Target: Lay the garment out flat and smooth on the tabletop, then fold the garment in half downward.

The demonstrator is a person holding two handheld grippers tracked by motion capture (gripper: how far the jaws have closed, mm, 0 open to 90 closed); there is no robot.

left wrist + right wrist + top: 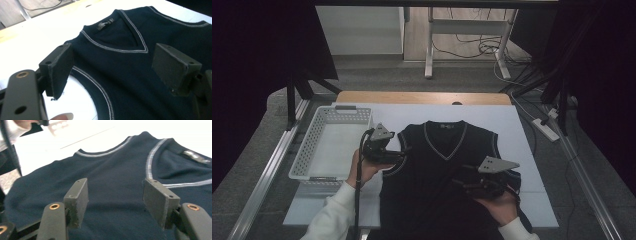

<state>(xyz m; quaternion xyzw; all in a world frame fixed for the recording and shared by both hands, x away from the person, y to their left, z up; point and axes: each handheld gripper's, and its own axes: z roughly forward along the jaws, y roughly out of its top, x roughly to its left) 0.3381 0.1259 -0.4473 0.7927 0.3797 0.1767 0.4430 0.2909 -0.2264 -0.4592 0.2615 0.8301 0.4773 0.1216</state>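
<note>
- The dark vest (pixel 439 170) is laid flat, front up, on the white table cover (pixel 522 150); no fold is seen yet, so the folding is judged not begun.
- The left gripper (pixel 403 152) is held wide open at the vest's armhole edge, nothing gripped.
- The right gripper (pixel 460 176) is held partly open just above the cloth, empty.
- White trim is seen along the V-neck and armholes; a white basket (pixel 332 142) sits beyond the left gripper.
</note>
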